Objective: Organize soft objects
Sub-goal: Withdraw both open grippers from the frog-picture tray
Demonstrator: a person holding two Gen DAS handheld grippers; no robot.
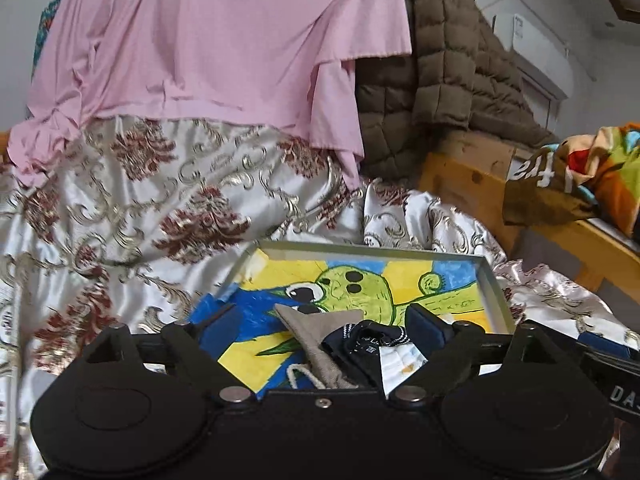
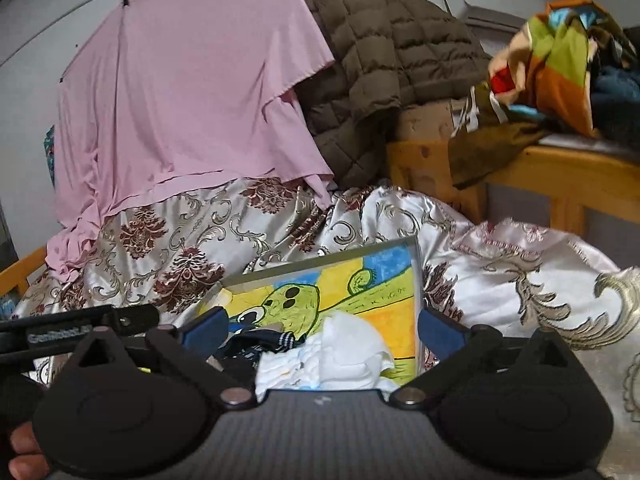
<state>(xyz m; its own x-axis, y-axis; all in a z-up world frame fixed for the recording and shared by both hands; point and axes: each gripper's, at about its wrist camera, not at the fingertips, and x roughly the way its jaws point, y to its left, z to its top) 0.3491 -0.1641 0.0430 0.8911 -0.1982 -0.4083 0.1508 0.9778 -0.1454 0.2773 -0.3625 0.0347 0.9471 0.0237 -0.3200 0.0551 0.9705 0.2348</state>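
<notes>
A shallow tray [image 1: 494,280] with a green cartoon drawing on its floor lies on the satin bedspread; it also shows in the right wrist view [image 2: 416,280]. In it lie a beige drawstring pouch [image 1: 316,344], a dark navy garment with striped trim [image 1: 368,340] and a white cloth [image 1: 400,364]. My left gripper [image 1: 324,330] is open, its fingers either side of the pouch and navy garment. My right gripper [image 2: 320,330] is open above the white cloth [image 2: 344,352], with the navy garment [image 2: 260,342] to its left. Neither holds anything.
A pink sheet [image 1: 200,40] hangs behind the bed, a brown quilted jacket [image 1: 440,60] beside it. A wooden frame [image 1: 472,188] at right carries a colourful bag [image 1: 592,168]. The patterned bedspread [image 1: 140,208] surrounds the tray. The other gripper shows at left [image 2: 80,324].
</notes>
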